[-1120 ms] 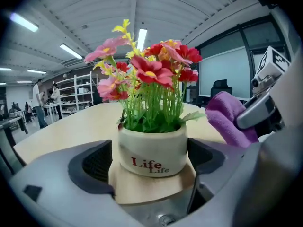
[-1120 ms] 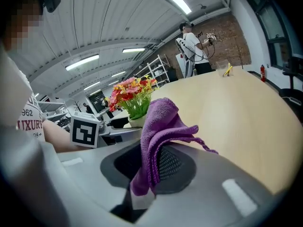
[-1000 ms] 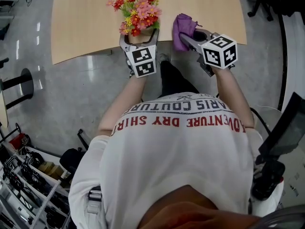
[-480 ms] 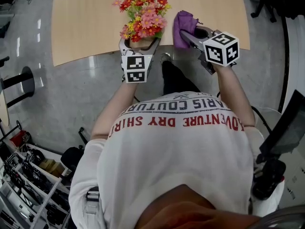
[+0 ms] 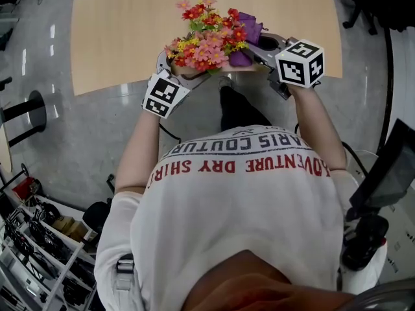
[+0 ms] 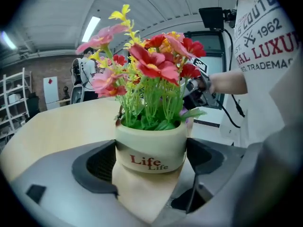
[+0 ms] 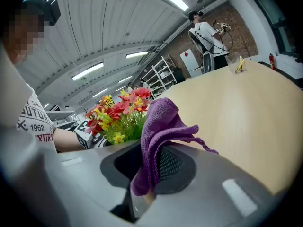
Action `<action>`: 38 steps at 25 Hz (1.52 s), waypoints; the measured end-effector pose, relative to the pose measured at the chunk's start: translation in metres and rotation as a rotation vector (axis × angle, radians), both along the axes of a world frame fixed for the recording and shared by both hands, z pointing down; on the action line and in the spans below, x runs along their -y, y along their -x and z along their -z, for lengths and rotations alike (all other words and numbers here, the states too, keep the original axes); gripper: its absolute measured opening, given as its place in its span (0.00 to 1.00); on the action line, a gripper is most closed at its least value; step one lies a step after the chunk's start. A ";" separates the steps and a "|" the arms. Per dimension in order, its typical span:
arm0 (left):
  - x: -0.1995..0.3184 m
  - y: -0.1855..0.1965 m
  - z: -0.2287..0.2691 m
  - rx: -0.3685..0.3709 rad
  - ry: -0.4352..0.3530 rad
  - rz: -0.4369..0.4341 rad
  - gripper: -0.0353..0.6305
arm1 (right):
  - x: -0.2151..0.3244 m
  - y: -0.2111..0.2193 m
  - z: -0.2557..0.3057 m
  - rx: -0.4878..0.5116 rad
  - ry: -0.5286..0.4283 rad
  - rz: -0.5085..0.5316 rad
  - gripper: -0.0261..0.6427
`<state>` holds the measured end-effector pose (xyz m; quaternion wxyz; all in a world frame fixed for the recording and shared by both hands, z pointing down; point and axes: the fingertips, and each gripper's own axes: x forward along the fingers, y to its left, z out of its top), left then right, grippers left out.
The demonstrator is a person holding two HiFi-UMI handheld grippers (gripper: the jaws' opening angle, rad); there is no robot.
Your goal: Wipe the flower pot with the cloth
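Beside wooden table (image 5: 117,31) edge, left tongs (image 6: 150,162) grip flower pot (image 6: 151,145); right tongs (image 7: 152,167) pinch cloth (image 7: 160,119).

smooth glazed flower pot (image 6: 150,148), soft napped cloth (image 7: 158,131), matt wood-look table (image 5: 117,31).

Looking down, we see the wood table (image 5: 123,24) across the top, w/ the flower pot (image 5: 192,72) at its near edge, mostly hidden under its red, pink & yellow flowers (image 5: 209,39), which lean toward the R. Our left gripper (image 5: 183,69) has its jaws either side of the pot; its marker cube (image 5: 161,94) hangs off the table edge, tilted. Our right gripper (image 5: 254,49) comes in from the R w/ the purple cloth (image 5: 249,28) at its tip, cloth touching the blooms. Below: our white shirt (image 5: 240,199) w/ red lettering, grey floor (image 5: 78,128), shelving (image 5: 32,251) bottom L.
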<state>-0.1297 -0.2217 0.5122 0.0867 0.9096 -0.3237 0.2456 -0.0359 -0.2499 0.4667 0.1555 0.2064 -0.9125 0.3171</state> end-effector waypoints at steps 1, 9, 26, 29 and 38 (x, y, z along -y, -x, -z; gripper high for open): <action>0.002 0.000 -0.001 0.005 0.007 -0.026 0.77 | 0.002 0.003 0.000 0.000 -0.005 0.014 0.11; 0.011 -0.013 -0.017 0.027 0.033 -0.114 0.76 | 0.003 0.008 -0.028 -0.003 0.014 0.091 0.11; 0.006 -0.008 -0.003 0.037 0.023 -0.084 0.77 | 0.007 -0.003 -0.044 -0.097 0.031 -0.077 0.11; 0.008 -0.002 -0.003 0.007 0.008 0.011 0.77 | 0.007 -0.017 -0.043 -0.068 0.017 -0.120 0.11; -0.003 -0.008 0.004 -0.176 0.008 0.430 0.77 | -0.022 -0.052 -0.031 -0.045 -0.016 -0.156 0.11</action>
